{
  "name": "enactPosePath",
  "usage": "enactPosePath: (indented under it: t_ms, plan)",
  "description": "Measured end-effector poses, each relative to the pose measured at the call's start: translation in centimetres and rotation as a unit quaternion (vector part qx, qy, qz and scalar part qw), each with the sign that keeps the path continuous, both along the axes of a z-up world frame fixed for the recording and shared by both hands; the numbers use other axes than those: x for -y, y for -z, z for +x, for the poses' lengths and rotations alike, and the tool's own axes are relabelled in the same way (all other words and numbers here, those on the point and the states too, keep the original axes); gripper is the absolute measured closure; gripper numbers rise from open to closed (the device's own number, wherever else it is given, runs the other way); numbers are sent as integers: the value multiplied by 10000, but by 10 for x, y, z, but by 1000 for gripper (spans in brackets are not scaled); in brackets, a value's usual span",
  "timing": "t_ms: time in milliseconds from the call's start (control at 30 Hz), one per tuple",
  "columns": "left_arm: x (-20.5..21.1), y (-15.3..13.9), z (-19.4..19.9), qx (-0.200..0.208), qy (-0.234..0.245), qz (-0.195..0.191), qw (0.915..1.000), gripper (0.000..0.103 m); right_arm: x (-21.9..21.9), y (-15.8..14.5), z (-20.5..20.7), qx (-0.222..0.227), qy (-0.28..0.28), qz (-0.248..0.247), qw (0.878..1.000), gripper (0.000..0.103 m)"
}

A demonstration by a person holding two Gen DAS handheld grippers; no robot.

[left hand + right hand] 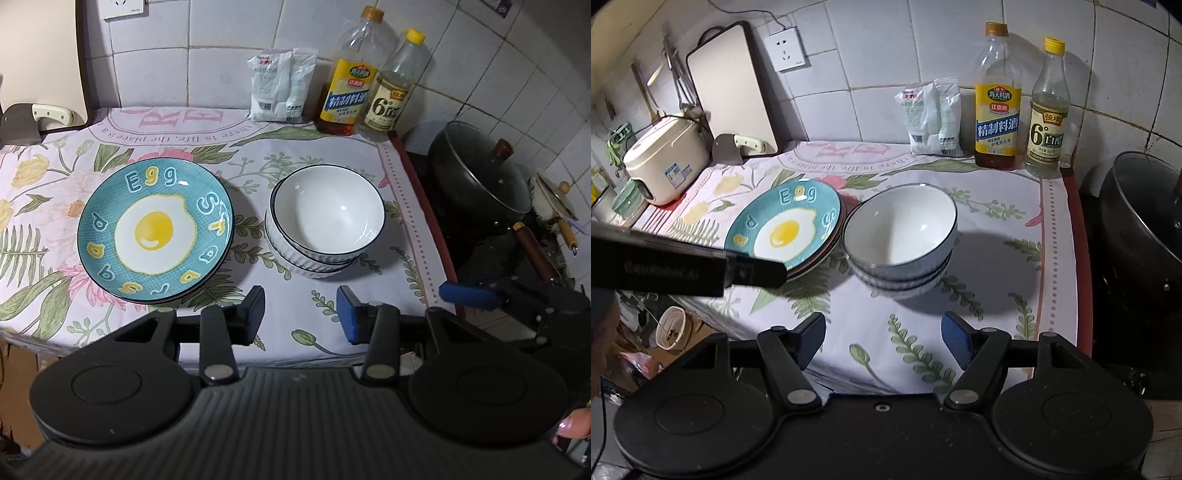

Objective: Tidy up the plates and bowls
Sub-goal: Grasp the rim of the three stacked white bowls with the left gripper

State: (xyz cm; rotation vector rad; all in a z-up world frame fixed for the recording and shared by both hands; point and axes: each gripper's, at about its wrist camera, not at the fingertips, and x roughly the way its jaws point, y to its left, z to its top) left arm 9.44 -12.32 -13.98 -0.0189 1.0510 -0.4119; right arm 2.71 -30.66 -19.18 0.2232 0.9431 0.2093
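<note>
Nearest to us, both tools hang above the front edge of the counter with nothing in them: our left gripper (301, 314) has its blue-padded fingers apart and empty, and our right gripper (884, 338) stands wider, also empty, over the flowered cloth (332, 280).

Just beyond lie the task's things, already sorted as far as we can judge. To the left sits the stack of plates (156, 230): a glazed teal plate on top, shallow and round, painted with a fried egg and raised-looking letters, with darker rims of other plates showing beneath it. Just beside it, to the right, stands the stack of bowls (325, 219): glossy white inside, thin dark rim, ribbed outer walls, three nested and sitting a little askew. The two stacks are close but we cannot tell whether they touch.

We judge the work nearly or wholly finished; at most the bowls want squaring up.

Farther back, against the tiled wall, stand soft white packets (282, 85) and two clear plastic bottles (373, 77). A black lidded wok (480, 173) sits off to the right.
</note>
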Motion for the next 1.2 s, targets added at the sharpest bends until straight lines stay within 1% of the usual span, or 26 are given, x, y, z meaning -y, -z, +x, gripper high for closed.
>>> enactPosePath:
  t_ms: [133, 333, 433, 533, 667, 800, 867, 900, 933, 1000, 1133, 1200]
  plan:
    - [-8, 5, -9, 217, 104, -246, 9994, 50, -12, 6, -10, 43, 9, -120, 9999, 28]
    - [-11, 25, -17, 571, 339, -398, 9970, 43, -28, 20, -22, 321, 43, -264, 9991, 27]
    - [-11, 39, -16, 725, 461, -444, 9953, 39, -32, 35, -23, 499, 198, -342, 9980, 18]
    - [-12, 52, -13, 921, 495, -518, 9932, 36, -36, 51, -25, 847, 301, -485, 9948, 18]
    - [-16, 66, -7, 1161, 477, -528, 9907, 33, -45, 73, -22, 1159, 291, -744, 9900, 18]
    - [-18, 74, -4, 1400, 451, -586, 9874, 28, -49, 94, -16, 1425, 329, -842, 9857, 16]
    - [-19, 76, -2, 1485, 446, -645, 9858, 28, -50, 103, -13, 1540, 326, -829, 9841, 13]
    - [-19, 77, 0, 1514, 433, -680, 9852, 25, -49, 107, -10, 1578, 353, -790, 9837, 11]
    - [-19, 77, 2, 1506, 392, -707, 9853, 24, -48, 112, -6, 1594, 394, -729, 9837, 9]
    - [-18, 80, 9, 1405, 282, -818, 9863, 23, -48, 120, 1, 1583, 493, -633, 9841, 9]
    - [-18, 89, 25, 1056, 40, -1230, 9868, 23, -45, 133, 18, 1632, 698, -535, 9827, 9]
    - [-16, 92, 31, 958, -56, -1352, 9862, 23, -42, 137, 26, 1652, 775, -489, 9820, 9]
